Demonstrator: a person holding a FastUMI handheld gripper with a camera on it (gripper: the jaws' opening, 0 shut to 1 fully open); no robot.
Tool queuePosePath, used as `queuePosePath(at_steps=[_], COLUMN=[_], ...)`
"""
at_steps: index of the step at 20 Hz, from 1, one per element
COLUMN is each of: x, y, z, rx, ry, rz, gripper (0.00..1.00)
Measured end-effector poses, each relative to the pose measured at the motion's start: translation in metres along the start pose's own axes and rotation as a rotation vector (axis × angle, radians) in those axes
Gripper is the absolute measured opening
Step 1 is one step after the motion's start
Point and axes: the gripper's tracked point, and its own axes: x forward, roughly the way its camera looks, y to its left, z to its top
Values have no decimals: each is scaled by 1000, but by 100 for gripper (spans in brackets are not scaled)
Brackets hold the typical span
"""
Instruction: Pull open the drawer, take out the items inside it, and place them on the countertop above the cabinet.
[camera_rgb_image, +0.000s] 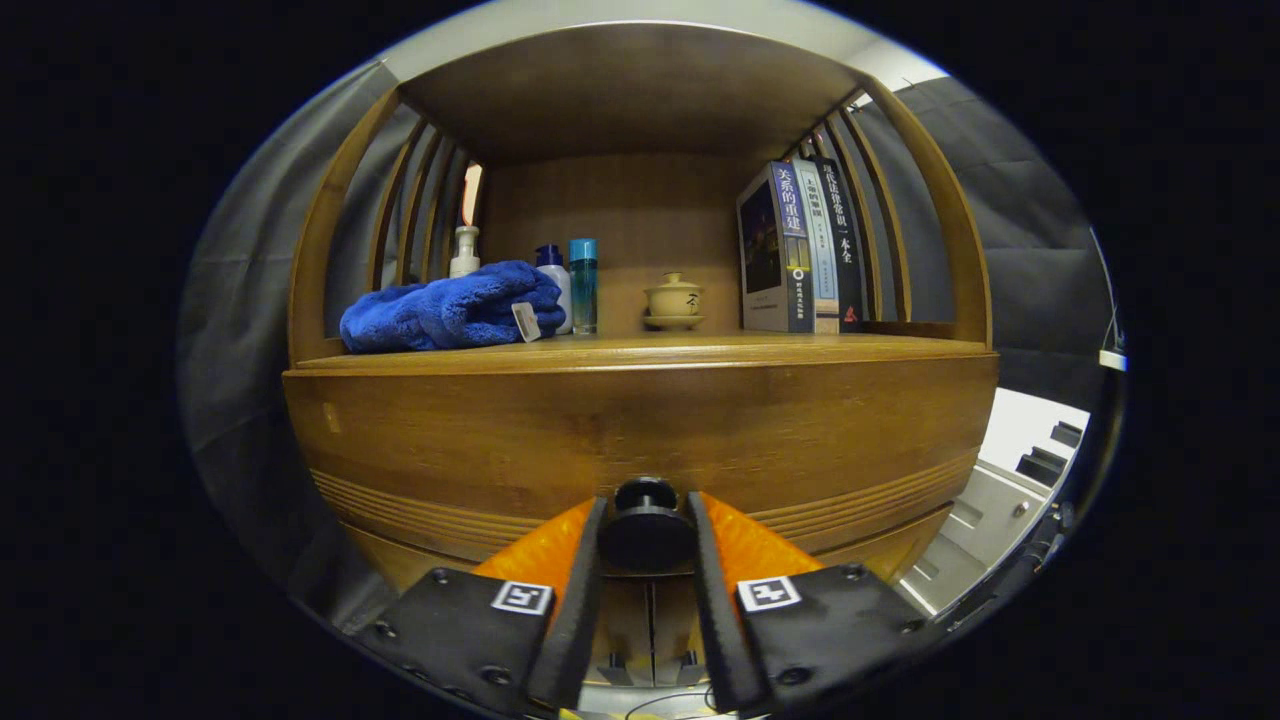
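Gripper view first, so everything is seen low and close to the cabinet (640, 440). Going from the left: a blue towel (450, 308) is bunched up on the bench (700, 352) above the drawer, with a little white tag hanging off its right end. Just behind it a white pump bottle (464, 250) can be made out, and tucked against the towel's right side are a white bottle with a blue cap (553, 275) and a taller teal bottle (583, 285). A bit further right, standing on its own, a small cream lidded cup on a saucer (673, 300) is parked near the back panel. Then a few books (800, 250) are stood upright against the slatted right side of the shelf.

Below all that, the drawer front (640, 430) is shut, so whatever is inside can't be seen. The round black knob (645, 525) is sat right between the jaws of the gripper (645, 520), and the two fingers (585, 570) look pressed onto either side of it, so the jaws are clamped on the knob. Off to the right, some grey metal framing (985, 520) is visible beside the cabinet.
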Motion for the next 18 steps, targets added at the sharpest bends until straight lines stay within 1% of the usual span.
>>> queuePosePath(at_steps=[5, 9, 11, 18], x=[-1, -21, -35, -93], y=[0, -2, -3, -6], z=[-1, -2, -5, -10], rx=[-6, -9, -34, -58], ry=[5, 6, 4, 5], rz=[-3, -26, -18, 18], gripper=[44, 44, 44, 44])
